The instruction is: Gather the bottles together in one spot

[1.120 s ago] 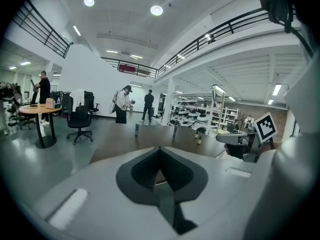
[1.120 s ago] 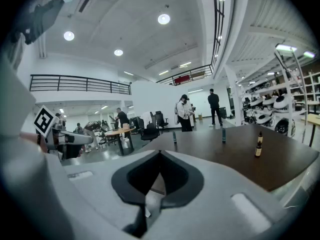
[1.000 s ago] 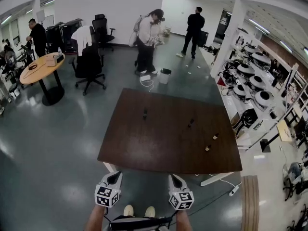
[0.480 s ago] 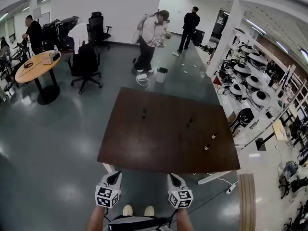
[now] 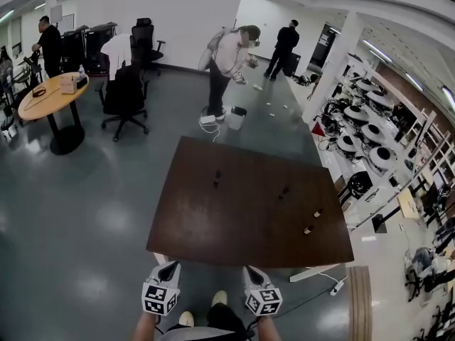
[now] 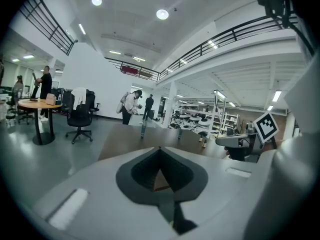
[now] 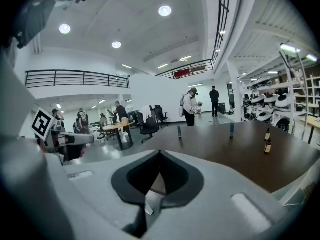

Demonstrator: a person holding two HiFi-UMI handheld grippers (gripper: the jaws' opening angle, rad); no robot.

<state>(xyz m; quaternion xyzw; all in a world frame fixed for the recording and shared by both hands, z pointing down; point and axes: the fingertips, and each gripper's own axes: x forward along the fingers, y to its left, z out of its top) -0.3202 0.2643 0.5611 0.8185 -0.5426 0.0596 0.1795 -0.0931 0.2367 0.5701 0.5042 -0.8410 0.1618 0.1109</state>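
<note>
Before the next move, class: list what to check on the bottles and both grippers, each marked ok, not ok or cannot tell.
1. Bottles upright on the table: ok, all four.
2. Bottles in one spot: not ok; left bottle, middle bottle and amber pair stand apart.
3. Left gripper and right gripper empty: ok.
4. Jaws open for a grasp: not ok, both shut.
5. Grippers over the table: not ok, short of its near edge.

Four small bottles (image 5: 217,178) apart on brown table (image 5: 213,226)
</note>
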